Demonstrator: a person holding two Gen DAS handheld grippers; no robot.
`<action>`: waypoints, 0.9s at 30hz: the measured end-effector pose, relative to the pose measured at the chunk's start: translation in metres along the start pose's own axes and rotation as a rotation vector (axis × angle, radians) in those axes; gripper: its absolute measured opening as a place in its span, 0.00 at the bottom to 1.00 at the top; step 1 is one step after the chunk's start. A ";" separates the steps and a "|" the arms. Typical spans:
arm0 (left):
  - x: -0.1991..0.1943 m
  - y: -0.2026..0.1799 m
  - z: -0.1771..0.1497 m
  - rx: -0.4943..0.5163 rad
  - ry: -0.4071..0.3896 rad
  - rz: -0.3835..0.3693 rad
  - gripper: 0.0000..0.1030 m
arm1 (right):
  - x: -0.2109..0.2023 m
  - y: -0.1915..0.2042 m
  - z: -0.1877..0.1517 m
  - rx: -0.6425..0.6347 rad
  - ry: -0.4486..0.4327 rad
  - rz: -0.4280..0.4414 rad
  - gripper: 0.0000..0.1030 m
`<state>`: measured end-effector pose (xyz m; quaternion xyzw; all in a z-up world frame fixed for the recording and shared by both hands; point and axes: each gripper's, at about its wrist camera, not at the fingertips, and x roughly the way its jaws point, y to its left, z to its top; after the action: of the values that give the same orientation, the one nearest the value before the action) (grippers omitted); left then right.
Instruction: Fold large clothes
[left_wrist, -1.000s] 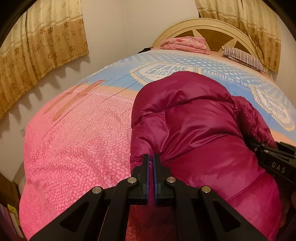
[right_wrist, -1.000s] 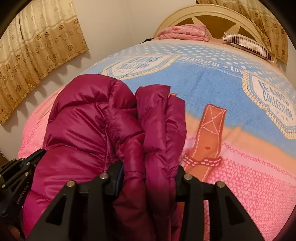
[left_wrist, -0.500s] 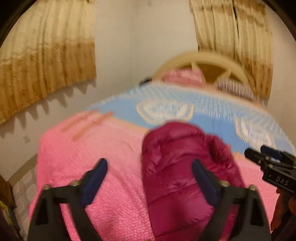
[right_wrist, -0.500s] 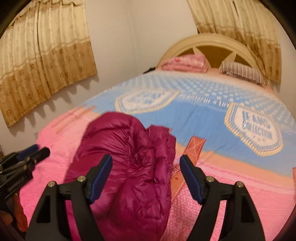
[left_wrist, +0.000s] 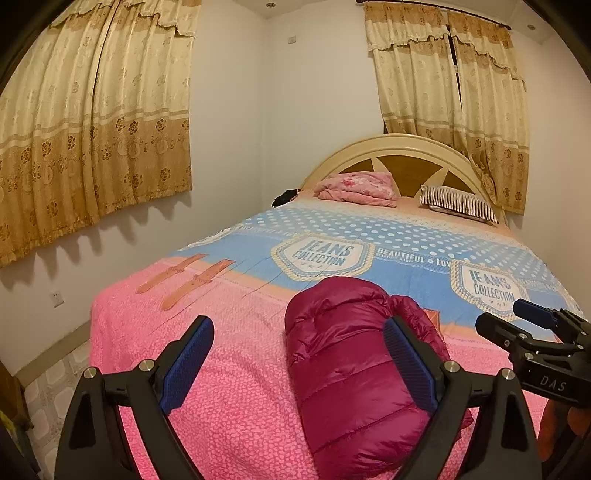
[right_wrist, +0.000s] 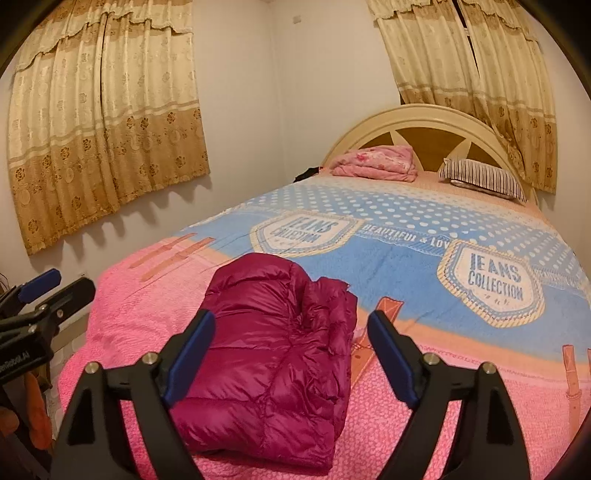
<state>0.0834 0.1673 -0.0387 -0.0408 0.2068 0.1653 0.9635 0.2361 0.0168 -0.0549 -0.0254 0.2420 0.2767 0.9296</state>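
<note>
A magenta puffer jacket (right_wrist: 273, 365) is seen folded into a compact bundle on the pink near end of the bedspread (right_wrist: 424, 236), short of the blue band printed with badges. The left gripper (left_wrist: 297, 360) is held above the jacket with its jaws spread wide and nothing between them; its blue pads (left_wrist: 188, 363) are clear of the fabric. The right gripper (right_wrist: 291, 356) is likewise held wide apart and empty over the jacket. Beyond the jacket, at the headboard (right_wrist: 428, 122), a folded pink blanket (right_wrist: 376, 157) and a striped pillow (right_wrist: 484, 177) are laid. Patterned curtains (left_wrist: 92, 122) are hung on the wall left of the jacket.
</note>
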 end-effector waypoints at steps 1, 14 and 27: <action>0.000 0.000 0.000 -0.003 0.004 0.000 0.91 | 0.000 0.000 -0.001 0.000 0.001 0.000 0.84; 0.001 0.004 -0.001 -0.014 0.010 0.004 0.91 | -0.006 -0.001 -0.010 0.005 0.012 0.002 0.84; 0.002 0.003 -0.004 -0.011 0.022 0.003 0.91 | -0.011 -0.002 -0.011 0.003 0.006 0.001 0.84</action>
<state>0.0828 0.1702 -0.0428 -0.0478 0.2165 0.1674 0.9606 0.2244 0.0072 -0.0602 -0.0246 0.2452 0.2768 0.9288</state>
